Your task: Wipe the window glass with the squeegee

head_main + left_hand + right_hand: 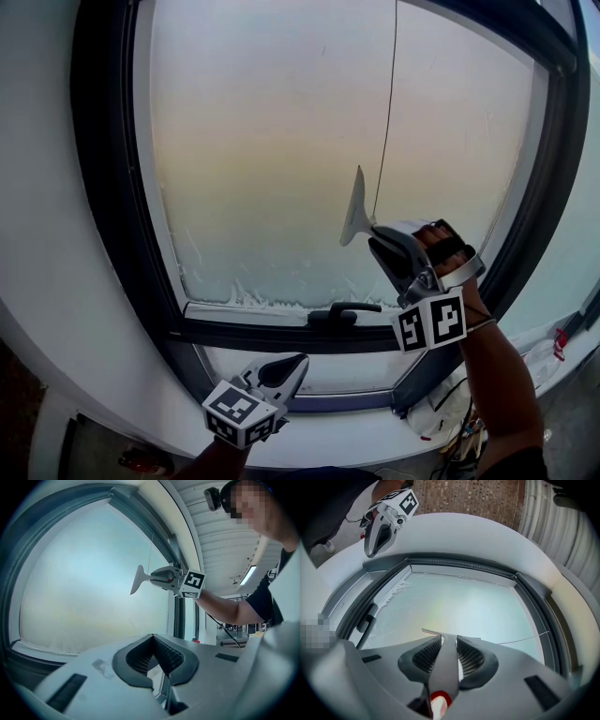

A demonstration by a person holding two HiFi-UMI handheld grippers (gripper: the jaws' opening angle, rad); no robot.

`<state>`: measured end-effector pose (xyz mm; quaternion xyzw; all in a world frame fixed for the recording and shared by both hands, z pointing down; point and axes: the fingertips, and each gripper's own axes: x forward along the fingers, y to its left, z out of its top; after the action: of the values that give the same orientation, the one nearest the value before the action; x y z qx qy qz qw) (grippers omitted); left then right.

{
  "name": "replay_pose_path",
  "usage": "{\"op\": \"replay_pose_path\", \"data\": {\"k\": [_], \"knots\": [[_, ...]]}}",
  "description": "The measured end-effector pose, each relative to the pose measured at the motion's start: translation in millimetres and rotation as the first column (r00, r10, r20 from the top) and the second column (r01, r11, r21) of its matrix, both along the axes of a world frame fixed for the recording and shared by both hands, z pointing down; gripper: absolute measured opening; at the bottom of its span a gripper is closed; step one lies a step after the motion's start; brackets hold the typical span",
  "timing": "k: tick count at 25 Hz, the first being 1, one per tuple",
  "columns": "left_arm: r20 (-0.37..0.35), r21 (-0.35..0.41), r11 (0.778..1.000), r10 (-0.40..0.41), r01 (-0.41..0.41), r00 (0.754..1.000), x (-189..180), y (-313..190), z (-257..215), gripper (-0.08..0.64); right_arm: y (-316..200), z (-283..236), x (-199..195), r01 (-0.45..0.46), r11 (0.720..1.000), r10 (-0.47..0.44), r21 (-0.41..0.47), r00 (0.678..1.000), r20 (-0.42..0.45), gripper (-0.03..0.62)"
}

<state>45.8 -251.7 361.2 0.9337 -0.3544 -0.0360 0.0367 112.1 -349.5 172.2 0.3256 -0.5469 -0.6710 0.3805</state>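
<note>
Grips the squeegee [355, 208] by its handle in the right gripper [377, 240], blade upright, head pointing at the window glass [272, 141] mid-pane; reveals a red spot [439, 699] only in the right gripper view; holds the left gripper [294, 366] low, jaws closed, empty

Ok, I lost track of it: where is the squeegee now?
In the head view, right of centre: the squeegee is clamped in the right gripper, above the window handle.
</note>
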Motion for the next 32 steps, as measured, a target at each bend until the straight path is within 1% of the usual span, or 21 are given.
{"op": "replay_pose_path", "data": {"k": [2, 4, 6, 7, 8, 9, 10, 11, 12, 13, 14, 15, 16, 17, 18, 19, 20, 21, 22, 29, 32], "knots": [[0.008, -0.007, 1.000, 0.008, -0.008, 1.000, 0, 1, 1, 0.000, 0, 1, -1, -0.006, 1.000, 0.006, -0.002, 1.000, 0.019, 0.094], [0.010, -0.010, 1.000, 0.010, -0.010, 1.000, -2, 2, 1, 0.000, 3, 1, -6, -0.004, 1.000, 0.004, -0.002, 0.997, 0.077, 0.094], [0.008, -0.007, 1.000, 0.005, -0.005, 1.000, -6, 1, 2, 0.000, 7, -6, -12, 0.013, 1.000, -0.011, -0.007, 0.976, 0.216, 0.095], [0.006, -0.007, 1.000, 0.002, -0.002, 1.000, -9, 1, 2, 0.000, 9, -12, -14, 0.027, 1.000, -0.021, -0.015, 0.950, 0.313, 0.094], [0.004, -0.011, 1.000, 0.001, -0.001, 1.000, -11, 1, 3, 0.000, 12, -19, -17, 0.044, 0.999, -0.031, -0.022, 0.908, 0.417, 0.095], [0.004, -0.015, 1.000, 0.000, 0.000, 1.000, -13, 1, 5, 0.000, 14, -26, -19, 0.065, 0.998, -0.042, -0.026, 0.851, 0.523, 0.095], [0.006, -0.018, 1.000, 0.001, -0.001, 1.000, -16, 1, 6, 0.000, 17, -34, -20, 0.089, 0.996, -0.054, -0.025, 0.780, 0.624, 0.095], [0.009, -0.022, 1.000, 0.002, -0.002, 1.000, -18, 2, 7, 0.000, 20, -43, -21, 0.114, 0.993, -0.066, -0.020, 0.697, 0.714, 0.095], [0.012, -0.028, 1.000, 0.004, -0.004, 1.000, -21, 3, 9, 0.000, 22, -51, -21, 0.140, 0.990, -0.075, -0.013, 0.605, 0.793, 0.095], [0.018, -0.032, 0.999, 0.007, -0.006, 1.000, -23, 4, 11, 0.000, 22, -58, -20, 0.171, 0.985, -0.080, -0.007, 0.500, 0.862, 0.095], [0.022, -0.033, 0.999, 0.007, -0.007, 1.000, -26, 5, 13, 0.000, 21, -63, -18, 0.202, 0.979, -0.076, -0.004, 0.385, 0.920, 0.095], [0.025, -0.035, 0.999, 0.006, -0.005, 1.000, -29, 7, 15, 0.000, 19, -67, -13, 0.230, 0.973, -0.059, -0.005, 0.268, 0.962, 0.095], [0.023, -0.041, 0.999, 0.004, -0.003, 1.000, -31, 9, 17, 0.000, 16, -70, -8, 0.251, 0.968, -0.035, -0.006, 0.161, 0.986, 0.095], [0.019, -0.048, 0.999, 0.002, -0.001, 1.000, -33, 12, 17, 0.000, 13, -74, -2, 0.263, 0.965, -0.015, -0.005, 0.071, 0.997, 0.095], [0.014, -0.050, 0.999, 0.001, 0.000, 1.000, -36, 14, 17, 0.000, 10, -78, 2, 0.267, 0.964, -0.001, 0.001, 0.000, 1.000, 0.095], [0.011, -0.048, 0.999, 0.000, 0.000, 1.000, -39, 15, 16, 0.000, 7, -82, 5, 0.262, 0.965, 0.007, 0.007, -0.050, 0.999, 0.095], [0.010, -0.047, 0.999, 0.000, 0.000, 1.000, -41, 16, 17, 0.000, 5, -86, 7, 0.251, 0.968, 0.010, 0.011, -0.081, 0.997, 0.095], [0.009, -0.047, 0.999, 0.001, 0.000, 1.000, -44, 17, 18, 0.000, 3, -89, 6, 0.238, 0.971, 0.010, 0.013, -0.095, 0.995, 0.095], [0.007, -0.048, 0.999, 0.003, -0.002, 1.000, -47, 18, 19, 0.000, 1, -92, 4, 0.226, 0.974, 0.008, 0.014, -0.097, 0.995, 0.095], [-0.005, -0.057, 0.998, 0.006, -0.006, 1.000, -68, 23, 23, 0.000, -3, -90, -3, 0.178, 0.984, 0.019, -0.006, -0.070, 0.997, 0.095], [-0.013, -0.063, 0.998, 0.006, -0.007, 1.000, -77, 22, 26, 0.000, -4, -74, -7, 0.163, 0.986, 0.044, -0.036, -0.042, 0.998, 0.095]]}}
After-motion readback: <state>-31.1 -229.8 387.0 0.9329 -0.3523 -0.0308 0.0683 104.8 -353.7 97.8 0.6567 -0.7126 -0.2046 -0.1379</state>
